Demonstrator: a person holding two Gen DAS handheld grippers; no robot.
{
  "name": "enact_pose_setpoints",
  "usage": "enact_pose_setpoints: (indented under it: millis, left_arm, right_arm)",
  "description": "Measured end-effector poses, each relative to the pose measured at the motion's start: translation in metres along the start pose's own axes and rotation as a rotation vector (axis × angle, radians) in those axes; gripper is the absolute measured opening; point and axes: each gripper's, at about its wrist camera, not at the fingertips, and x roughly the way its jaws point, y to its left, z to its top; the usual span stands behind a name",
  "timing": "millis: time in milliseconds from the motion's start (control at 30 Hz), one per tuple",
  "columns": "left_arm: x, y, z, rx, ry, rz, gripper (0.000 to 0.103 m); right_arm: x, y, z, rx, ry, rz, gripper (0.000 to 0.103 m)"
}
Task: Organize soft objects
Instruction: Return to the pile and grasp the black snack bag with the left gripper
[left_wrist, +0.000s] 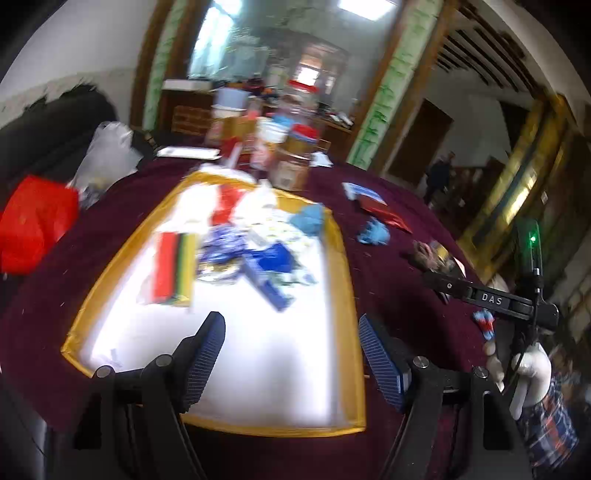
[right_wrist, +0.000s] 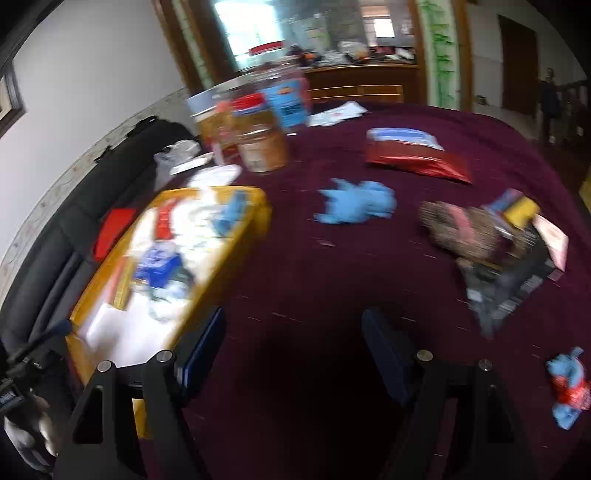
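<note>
A yellow-rimmed white tray (left_wrist: 349, 280) (right_wrist: 258, 206) lies on a maroon cloth and holds several soft packets, among them a red-and-yellow striped pack (left_wrist: 173, 269) and a blue glove (left_wrist: 308, 218). My left gripper (left_wrist: 291, 354) hovers open over the tray's bare near end, with nothing between its fingers. My right gripper (right_wrist: 293, 354) stands open over the cloth just right of the tray, also bare. Loose on the cloth lie a blue glove (right_wrist: 356, 201) (left_wrist: 373, 230), a brown furry item (right_wrist: 465, 230) (left_wrist: 430, 253), a red pouch (right_wrist: 417, 158) and a small blue-and-red cloth (right_wrist: 567, 387).
Jars and boxes (right_wrist: 258, 129) crowd the far side of the table. A red bag (left_wrist: 33, 221) and a white plastic bag (left_wrist: 107, 151) sit at the left. A gloved hand (left_wrist: 528, 373) holds the other gripper at the right edge. The pictures are motion-blurred.
</note>
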Motion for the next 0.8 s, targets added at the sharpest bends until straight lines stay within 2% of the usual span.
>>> enact_pose_setpoints:
  millis: [167, 333, 500, 633, 800]
  left_arm:
    - [0.009, -0.046, -0.007, 0.099, 0.044, -0.064, 0.080]
    - [0.034, -0.093, -0.023, 0.175, 0.128, -0.125, 0.081]
    - [0.050, -0.132, -0.040, 0.253, 0.197, -0.173, 0.081]
    - [0.057, -0.150, -0.049, 0.281, 0.236, -0.186, 0.080]
    - [0.054, -0.153, -0.053, 0.275, 0.243, -0.160, 0.080]
  right_arm:
    - [-0.034, -0.071, -0.022, 0.083, -0.036, -0.068, 0.075]
    - [-0.086, -0.153, -0.048, 0.225, -0.106, -0.158, 0.076]
    - [-0.121, -0.213, -0.069, 0.336, -0.143, -0.246, 0.077]
    - [-0.120, -0.234, -0.064, 0.395, -0.162, -0.217, 0.077]
    - [-0.082, -0.235, -0.018, 0.427, -0.159, -0.133, 0.077]
